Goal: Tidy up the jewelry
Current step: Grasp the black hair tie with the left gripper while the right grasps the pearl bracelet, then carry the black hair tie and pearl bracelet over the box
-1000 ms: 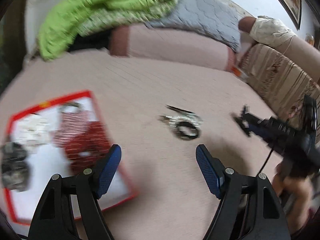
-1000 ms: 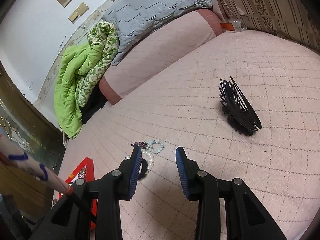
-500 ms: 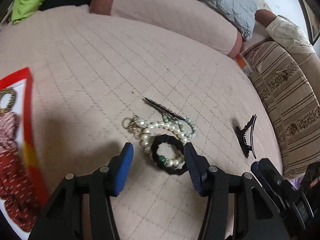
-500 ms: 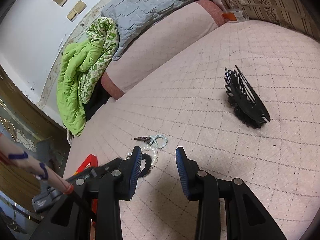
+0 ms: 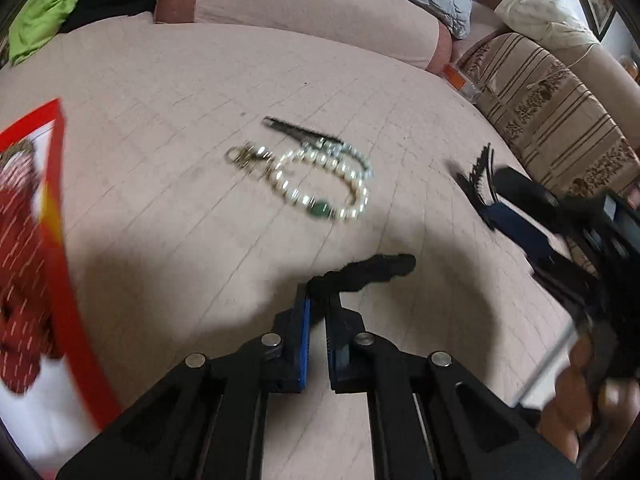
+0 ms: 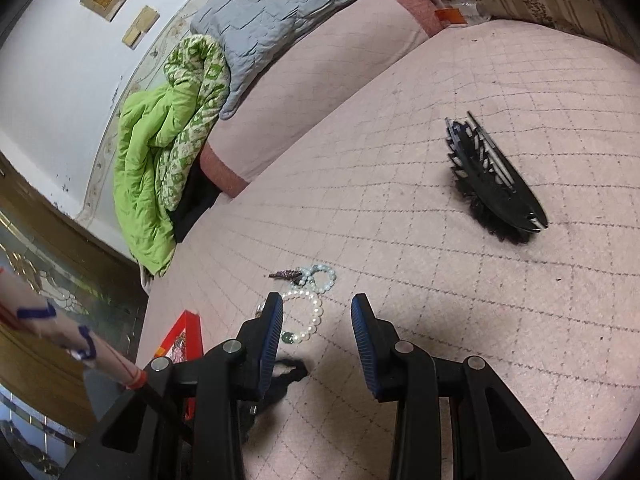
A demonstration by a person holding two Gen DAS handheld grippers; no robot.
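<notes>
My left gripper [image 5: 318,300] is shut on a black hair tie [image 5: 368,270] and holds it just above the pink quilted bed. The hair tie also shows in the right wrist view [image 6: 292,370]. Beyond it lie a pearl bracelet with a green bead [image 5: 324,188], a pale bead bracelet [image 6: 322,278] and a dark hair clip [image 5: 298,128]. A red-rimmed tray [image 5: 60,216] with red hair ties [image 5: 18,276] sits at the left. My right gripper [image 6: 316,324] is open and empty, hovering near the bracelets [image 6: 310,312].
A large black claw clip [image 6: 494,186] lies on the bed to the right, also in the left wrist view [image 5: 478,182]. A green blanket [image 6: 160,152] and grey quilt [image 6: 288,16] are piled at the headboard. A striped sofa [image 5: 552,100] borders the bed's right side.
My left gripper closed on the black hair tie and lifted it off the pearl bracelet, pulling back. My right gripper stayed open and nearly still.
</notes>
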